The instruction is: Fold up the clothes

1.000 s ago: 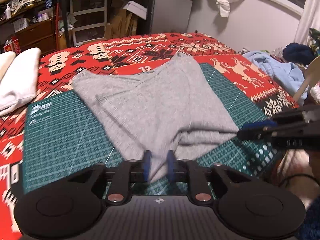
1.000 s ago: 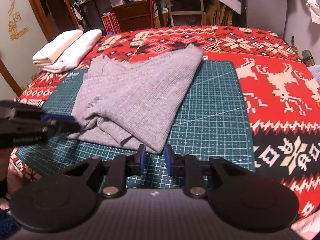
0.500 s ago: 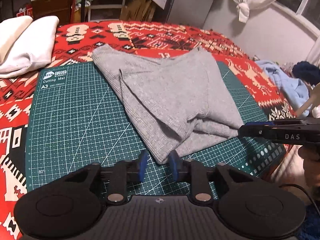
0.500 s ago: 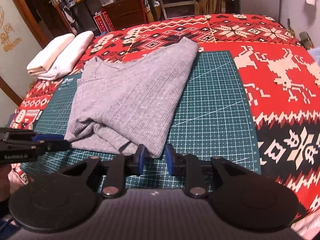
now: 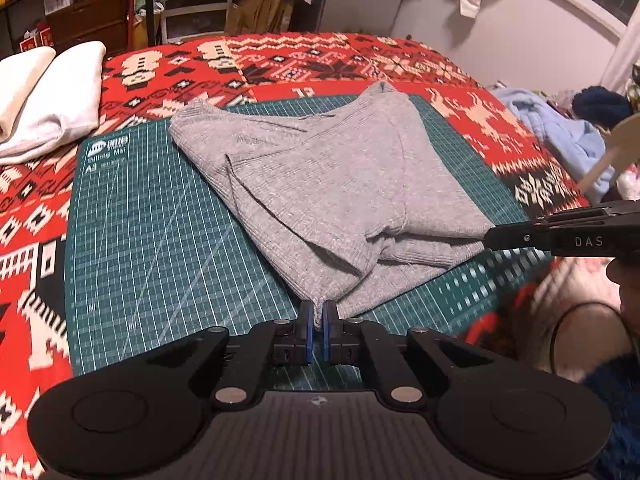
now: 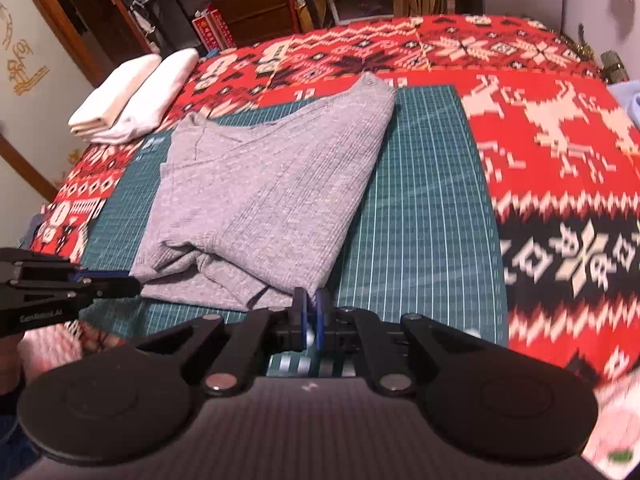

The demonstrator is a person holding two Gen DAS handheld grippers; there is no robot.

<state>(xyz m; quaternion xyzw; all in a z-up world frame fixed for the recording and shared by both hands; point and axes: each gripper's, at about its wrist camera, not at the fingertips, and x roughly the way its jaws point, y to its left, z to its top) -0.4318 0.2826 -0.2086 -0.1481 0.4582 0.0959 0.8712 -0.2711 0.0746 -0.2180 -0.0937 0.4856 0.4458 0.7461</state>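
Left wrist view: my left gripper (image 5: 318, 330) pinches the near corner of the grey knit garment (image 5: 340, 184), lying part-folded on the green cutting mat (image 5: 160, 240). Right wrist view: my right gripper (image 6: 311, 320) is nipped on the near right hem. The cloth looks soft, light and floppy; corners seem the best hold. No containers in sight.

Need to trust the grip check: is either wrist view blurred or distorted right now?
Left wrist view: the grey shirt and left gripper are sharp; motion blur smears the mat at lower right; fisheye bends the grid. Right wrist view: shirt sharp, the blanket at right edge streaked, and the right gripper slightly soft.
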